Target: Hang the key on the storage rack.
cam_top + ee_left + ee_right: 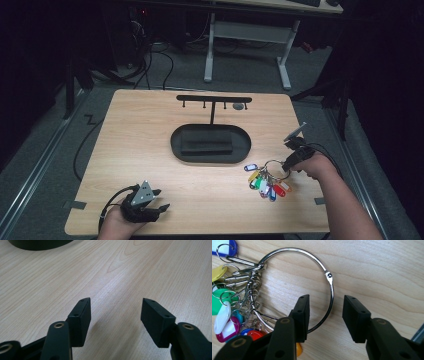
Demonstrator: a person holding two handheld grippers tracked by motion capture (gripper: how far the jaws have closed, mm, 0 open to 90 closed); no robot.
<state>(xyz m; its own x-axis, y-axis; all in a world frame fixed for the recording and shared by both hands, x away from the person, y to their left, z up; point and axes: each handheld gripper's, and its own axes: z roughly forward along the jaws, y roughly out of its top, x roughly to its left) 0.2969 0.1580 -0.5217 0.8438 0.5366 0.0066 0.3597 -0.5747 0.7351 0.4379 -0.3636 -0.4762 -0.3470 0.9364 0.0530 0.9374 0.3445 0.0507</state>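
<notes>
A large silver key ring [322, 267] lies flat on the tabletop [374, 270], its wire passing between the right gripper's [325, 315] parted fingers [302, 312], untouched by either. Its hinge pin sits just beyond the fingertips. Coloured plastic key tags [223, 315] on small rings bunch together left of the fingers.

Your left black two-jaw gripper [161, 199] sits low at the near left, jaws spread wide apart with nothing between them, your left hand [117, 225] wrapped round its body. Your right black two-jaw gripper [287, 161] reaches in from the near right, forearm angled inward, jaws parted and tilted down toward the tabletop.
</notes>
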